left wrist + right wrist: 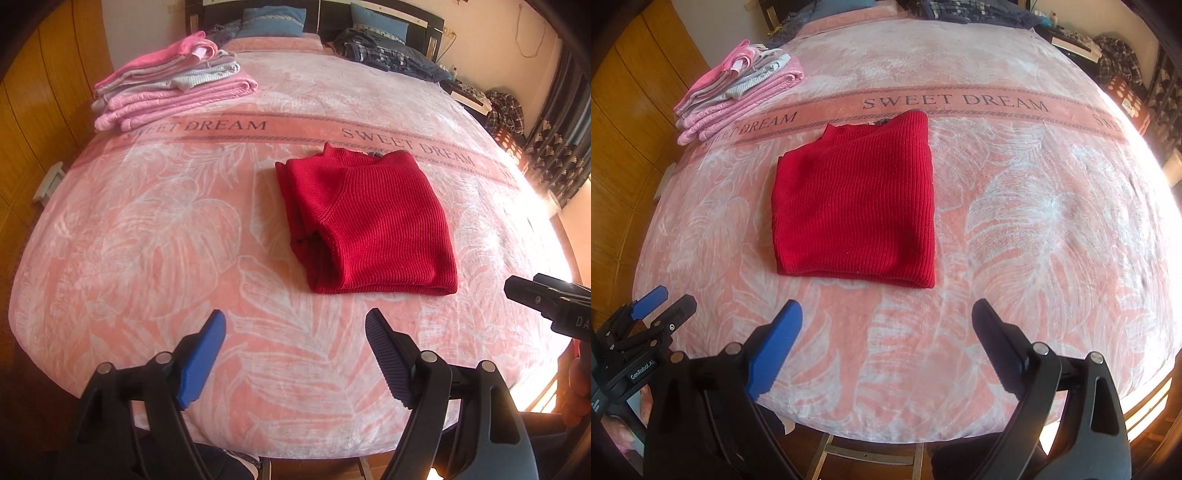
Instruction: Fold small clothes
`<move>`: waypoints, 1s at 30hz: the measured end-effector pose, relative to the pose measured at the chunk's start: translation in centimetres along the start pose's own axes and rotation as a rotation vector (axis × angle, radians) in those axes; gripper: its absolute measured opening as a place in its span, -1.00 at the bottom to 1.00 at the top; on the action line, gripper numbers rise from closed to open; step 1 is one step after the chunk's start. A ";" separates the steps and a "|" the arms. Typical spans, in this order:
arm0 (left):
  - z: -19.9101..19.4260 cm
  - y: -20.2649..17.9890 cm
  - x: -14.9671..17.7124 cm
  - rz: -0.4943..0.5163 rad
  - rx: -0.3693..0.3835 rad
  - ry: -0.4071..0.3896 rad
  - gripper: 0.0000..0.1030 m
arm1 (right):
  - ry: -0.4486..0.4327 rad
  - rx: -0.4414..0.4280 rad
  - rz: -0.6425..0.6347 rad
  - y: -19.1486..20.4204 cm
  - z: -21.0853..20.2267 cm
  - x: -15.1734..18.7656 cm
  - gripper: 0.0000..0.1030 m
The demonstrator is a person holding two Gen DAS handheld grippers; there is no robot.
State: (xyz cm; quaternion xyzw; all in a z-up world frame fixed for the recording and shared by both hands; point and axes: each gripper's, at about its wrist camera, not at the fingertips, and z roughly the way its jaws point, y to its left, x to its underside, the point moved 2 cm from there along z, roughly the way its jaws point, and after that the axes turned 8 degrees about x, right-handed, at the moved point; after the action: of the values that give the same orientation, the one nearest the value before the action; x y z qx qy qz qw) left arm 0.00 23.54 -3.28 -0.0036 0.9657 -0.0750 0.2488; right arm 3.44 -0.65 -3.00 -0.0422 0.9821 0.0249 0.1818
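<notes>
Red knit sweater (855, 201) looks folded already, sitting mid-bed away from the pink stack (173, 83). Left tool (295, 325) and right tool (886, 314) both spread apart, empty, probably waiting to move it.

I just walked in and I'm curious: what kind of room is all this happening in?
Most likely a home bedroom. A pink "SWEET DREAM" blanket covers a bed, blue pillows lie against the headboard, and a stack of folded clothes sits near a folded red sweater.
</notes>
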 end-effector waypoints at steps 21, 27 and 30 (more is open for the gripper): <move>0.2 0.2 1.4 0.031 -0.107 0.009 0.66 | 0.042 0.057 -0.035 1.6 2.2 1.7 0.80; 1.3 0.3 1.8 0.029 -0.143 0.034 0.69 | 0.062 0.071 -0.019 1.2 3.0 1.9 0.79; 1.7 0.3 2.0 0.034 -0.146 0.049 0.69 | 0.073 0.070 -0.019 1.3 3.3 2.2 0.80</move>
State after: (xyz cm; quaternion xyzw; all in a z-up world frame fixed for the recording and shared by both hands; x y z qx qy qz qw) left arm -0.94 23.53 -5.70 -0.0036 0.9743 0.0000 0.2254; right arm 2.49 0.66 -6.82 -0.0460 0.9879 -0.0126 0.1476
